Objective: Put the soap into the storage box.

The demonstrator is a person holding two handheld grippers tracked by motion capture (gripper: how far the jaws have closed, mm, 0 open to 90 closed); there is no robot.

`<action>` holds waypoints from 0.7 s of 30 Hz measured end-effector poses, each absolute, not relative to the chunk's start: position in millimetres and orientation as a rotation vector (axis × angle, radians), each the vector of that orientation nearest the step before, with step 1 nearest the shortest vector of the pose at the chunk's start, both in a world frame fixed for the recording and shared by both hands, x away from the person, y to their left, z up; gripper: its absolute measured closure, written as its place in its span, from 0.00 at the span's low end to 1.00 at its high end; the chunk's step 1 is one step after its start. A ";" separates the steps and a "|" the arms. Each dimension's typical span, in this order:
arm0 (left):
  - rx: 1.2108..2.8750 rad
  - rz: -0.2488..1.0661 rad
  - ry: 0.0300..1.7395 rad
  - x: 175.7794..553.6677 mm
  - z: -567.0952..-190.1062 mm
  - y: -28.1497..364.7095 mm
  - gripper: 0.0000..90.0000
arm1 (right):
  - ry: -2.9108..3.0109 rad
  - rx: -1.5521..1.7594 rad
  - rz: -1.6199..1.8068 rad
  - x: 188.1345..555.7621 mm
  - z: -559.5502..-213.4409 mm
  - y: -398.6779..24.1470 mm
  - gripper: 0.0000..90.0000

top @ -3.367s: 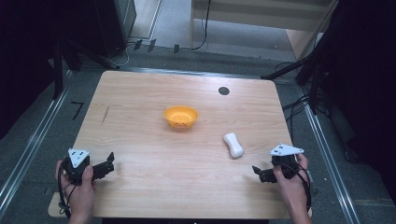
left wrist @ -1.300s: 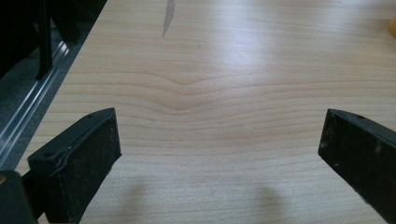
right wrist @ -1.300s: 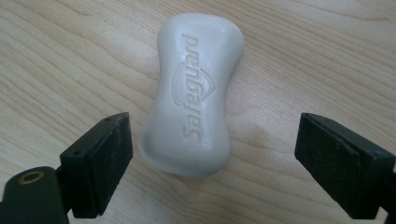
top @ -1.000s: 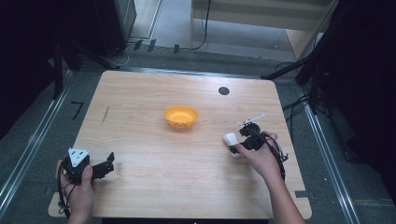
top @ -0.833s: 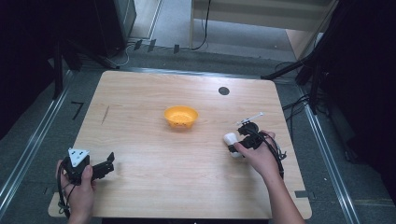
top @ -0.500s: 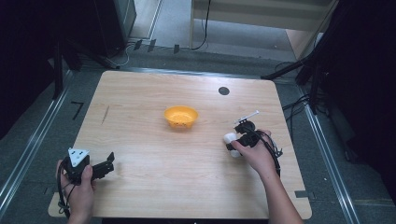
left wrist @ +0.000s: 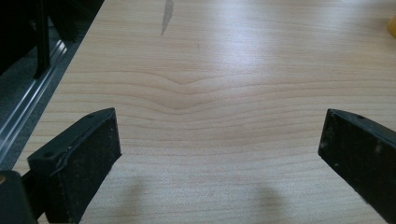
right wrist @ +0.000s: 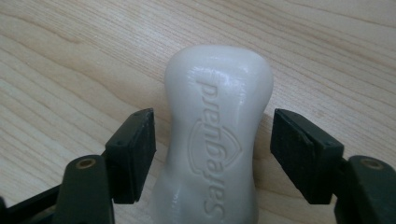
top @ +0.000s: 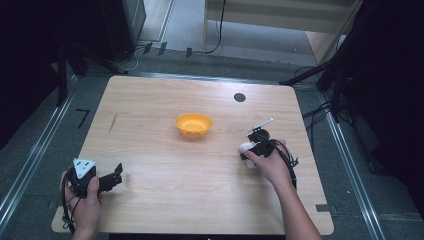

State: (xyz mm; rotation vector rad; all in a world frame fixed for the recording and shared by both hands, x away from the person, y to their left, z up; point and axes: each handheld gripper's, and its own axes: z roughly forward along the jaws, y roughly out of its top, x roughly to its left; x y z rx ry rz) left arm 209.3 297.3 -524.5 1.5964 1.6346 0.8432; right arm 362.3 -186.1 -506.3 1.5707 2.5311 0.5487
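The right gripper (right wrist: 212, 154) stands over the soap (right wrist: 217, 135), which lies flat on the table (top: 150, 100) near the right edge, about halfway along it. Its jaws have just been closing and now stand narrow on both sides of the soap's waist, but a small gap is still visible at each side, so they do not press yet. To do the grip well, I think the jaws should meet the soap at this narrow waist (the wider ends would make it slip out), and they should close evenly so the bar is not pushed sideways on the smooth wood. The left gripper (top: 107, 181) rests near the front left corner with jaws wide and nothing between them. The bowl (top: 194, 125) sits near the middle of the table, well apart from the soap, and the wood between them is bare, so the way toward it looks free. The right edge is rather close to the hand (top: 270, 165), so a move outward has little room.
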 end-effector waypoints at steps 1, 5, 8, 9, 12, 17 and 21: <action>1.597 0.843 1.635 209.3 -524.5 297.3 0.00 | 2.527 1.573 0.543 362.6 -506.5 -185.6 0.37; 1.596 0.842 1.635 209.4 -524.5 297.4 0.00 | 2.518 1.589 0.531 363.3 -508.1 -184.0 0.40; 1.596 0.842 1.635 209.5 -524.6 297.4 0.00 | 2.523 1.586 0.512 363.5 -509.6 -183.1 0.41; 1.596 0.842 1.635 209.5 -524.5 297.4 0.00 | 2.522 1.592 0.502 363.7 -509.9 -183.0 0.41; 1.597 0.841 1.635 209.5 -524.6 297.3 0.00 | 2.512 1.596 0.496 364.0 -510.3 -183.0 0.43; 1.598 0.842 1.635 209.6 -524.5 297.2 0.00 | 2.505 1.581 0.481 363.0 -510.5 -181.6 0.47; 1.597 0.847 1.636 209.5 -524.6 296.9 0.00 | 2.521 1.544 0.459 361.0 -509.2 -178.2 0.55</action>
